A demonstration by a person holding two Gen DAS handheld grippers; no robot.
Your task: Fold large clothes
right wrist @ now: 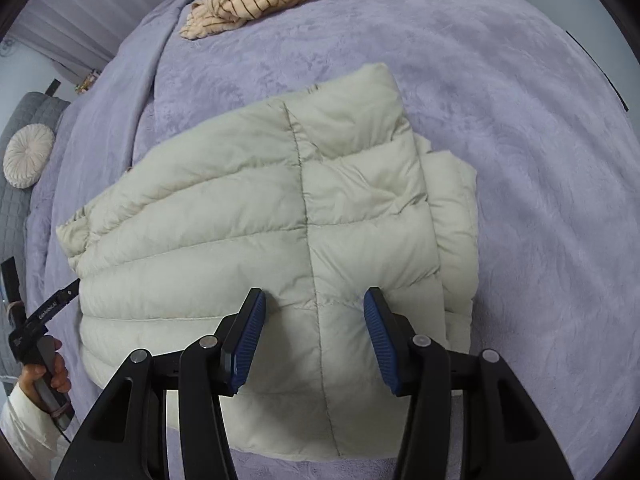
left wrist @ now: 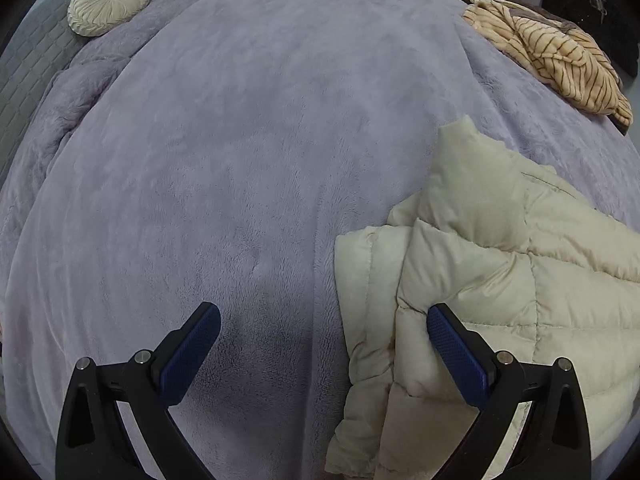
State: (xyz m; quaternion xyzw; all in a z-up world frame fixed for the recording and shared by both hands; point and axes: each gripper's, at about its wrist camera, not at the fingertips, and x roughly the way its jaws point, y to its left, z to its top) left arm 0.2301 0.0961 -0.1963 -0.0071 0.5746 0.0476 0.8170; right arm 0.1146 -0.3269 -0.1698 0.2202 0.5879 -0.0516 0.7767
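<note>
Right wrist view: the right gripper (right wrist: 314, 334) points steeply down above the folded cream quilted puffer jacket (right wrist: 280, 216) on the lilac fleece blanket (right wrist: 520, 160), jaws apart, gripping nothing. The left gripper (left wrist: 322, 354), jaws spread wide and empty, hangs beside the jacket's edge.

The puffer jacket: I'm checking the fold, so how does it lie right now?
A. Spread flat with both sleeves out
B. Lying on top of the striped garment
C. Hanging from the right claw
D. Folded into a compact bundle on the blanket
D: the jacket lies doubled on the blanket, no sleeve sticking out, and the right claw stands open above it.
</note>
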